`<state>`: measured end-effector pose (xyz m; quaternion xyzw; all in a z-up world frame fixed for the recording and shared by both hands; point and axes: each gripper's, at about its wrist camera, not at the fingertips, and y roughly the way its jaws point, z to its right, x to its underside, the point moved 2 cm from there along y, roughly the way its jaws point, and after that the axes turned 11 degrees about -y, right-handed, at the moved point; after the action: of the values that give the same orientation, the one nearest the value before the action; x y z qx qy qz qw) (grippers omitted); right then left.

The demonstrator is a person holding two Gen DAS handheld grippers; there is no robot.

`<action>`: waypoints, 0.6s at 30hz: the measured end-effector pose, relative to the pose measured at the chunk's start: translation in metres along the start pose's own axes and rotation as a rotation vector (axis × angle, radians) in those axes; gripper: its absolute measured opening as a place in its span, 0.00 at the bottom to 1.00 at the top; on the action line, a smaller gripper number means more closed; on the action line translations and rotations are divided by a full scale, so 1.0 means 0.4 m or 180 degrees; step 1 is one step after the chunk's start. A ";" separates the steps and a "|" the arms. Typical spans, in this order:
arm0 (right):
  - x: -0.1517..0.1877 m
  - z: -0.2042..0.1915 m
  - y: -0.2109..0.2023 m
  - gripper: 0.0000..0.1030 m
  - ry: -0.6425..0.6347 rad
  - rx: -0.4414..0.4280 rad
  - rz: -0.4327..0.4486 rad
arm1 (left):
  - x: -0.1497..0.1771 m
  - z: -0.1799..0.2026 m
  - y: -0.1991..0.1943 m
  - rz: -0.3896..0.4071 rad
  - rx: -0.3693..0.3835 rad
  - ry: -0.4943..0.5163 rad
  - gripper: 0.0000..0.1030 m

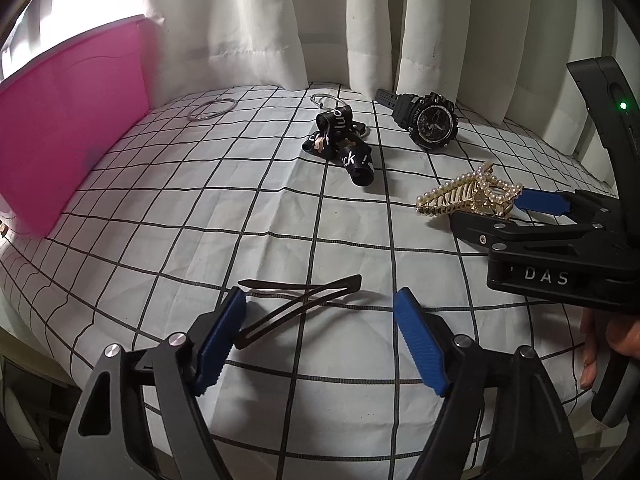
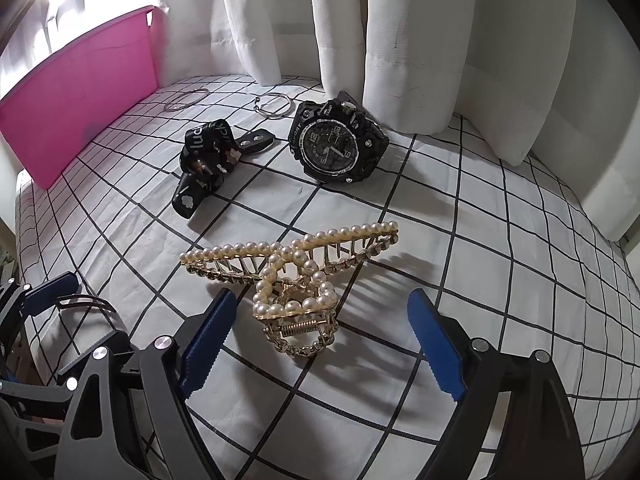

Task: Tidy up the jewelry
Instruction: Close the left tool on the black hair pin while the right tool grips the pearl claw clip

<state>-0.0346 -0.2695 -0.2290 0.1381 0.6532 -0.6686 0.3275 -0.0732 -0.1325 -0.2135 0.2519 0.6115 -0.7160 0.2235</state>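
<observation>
Jewelry lies loose on the checked cloth (image 1: 168, 208); none is seen inside the pink box (image 1: 72, 128), whose interior is hidden. Taking the box as landmark: the bangle (image 1: 211, 109) lies nearest, then the key ring (image 1: 326, 99), black strap (image 1: 344, 142) and watch (image 1: 426, 118) further out. The pearl hair claw (image 2: 296, 276) sits between the wide-open fingers of the right gripper (image 2: 320, 308), ungripped. The left gripper (image 1: 320, 308), also wide open, brackets the dark hair clips (image 1: 296, 300). Judgement: sorting barely begun; all visible pieces remain.

White curtain (image 1: 360, 20) hangs behind; checked cloth (image 1: 200, 208) lies below
</observation>
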 end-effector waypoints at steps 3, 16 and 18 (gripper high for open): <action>-0.002 -0.001 -0.003 0.74 -0.0024 -0.0016 0.0009 | -0.001 -0.006 -0.003 0.0001 -0.0017 -0.0013 0.65; -0.007 0.001 -0.014 0.30 0.0000 0.0031 0.0057 | -0.011 -0.020 -0.008 -0.0008 -0.0051 -0.0056 0.03; -0.007 0.003 -0.016 0.30 0.0019 0.0015 0.0063 | -0.013 -0.022 -0.008 -0.0011 -0.0060 -0.0057 0.03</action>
<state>-0.0361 -0.2705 -0.2224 0.1473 0.6513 -0.6664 0.3318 -0.0705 -0.1232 -0.2088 0.2422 0.6166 -0.7129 0.2301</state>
